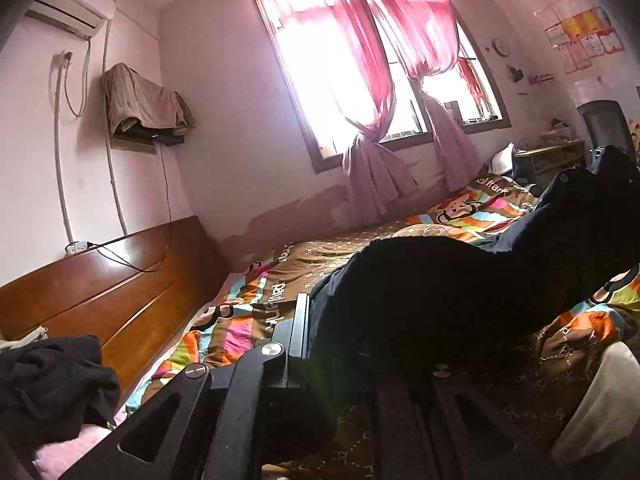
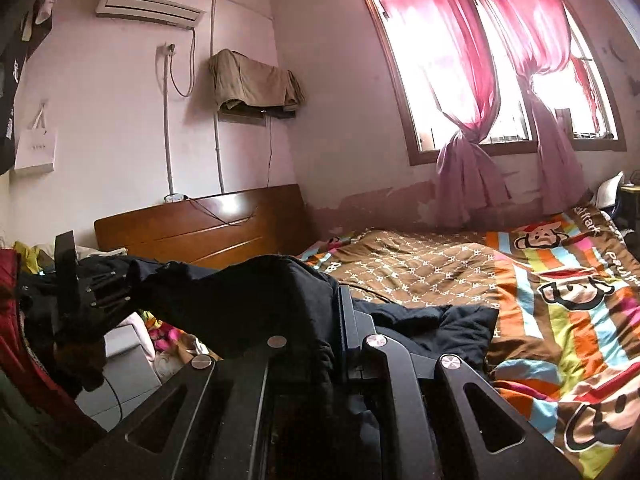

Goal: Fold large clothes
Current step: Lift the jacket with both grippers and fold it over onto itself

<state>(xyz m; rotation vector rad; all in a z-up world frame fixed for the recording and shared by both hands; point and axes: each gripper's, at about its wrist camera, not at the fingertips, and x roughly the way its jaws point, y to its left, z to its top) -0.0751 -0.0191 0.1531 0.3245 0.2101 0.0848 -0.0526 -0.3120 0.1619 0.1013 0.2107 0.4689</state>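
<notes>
Both my grippers pinch the dark coat, left gripper, right gripper, its edge stretched above the bed. Quilt beyond lies open; headboard left.

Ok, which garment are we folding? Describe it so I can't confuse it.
Start at the bed with its striped cartoon-monkey cover. The dark jacket hangs over its near edge, pinched between both grippers. Unlike the black heap lying loose by the headboard, it is lifted and stretched out.
</notes>
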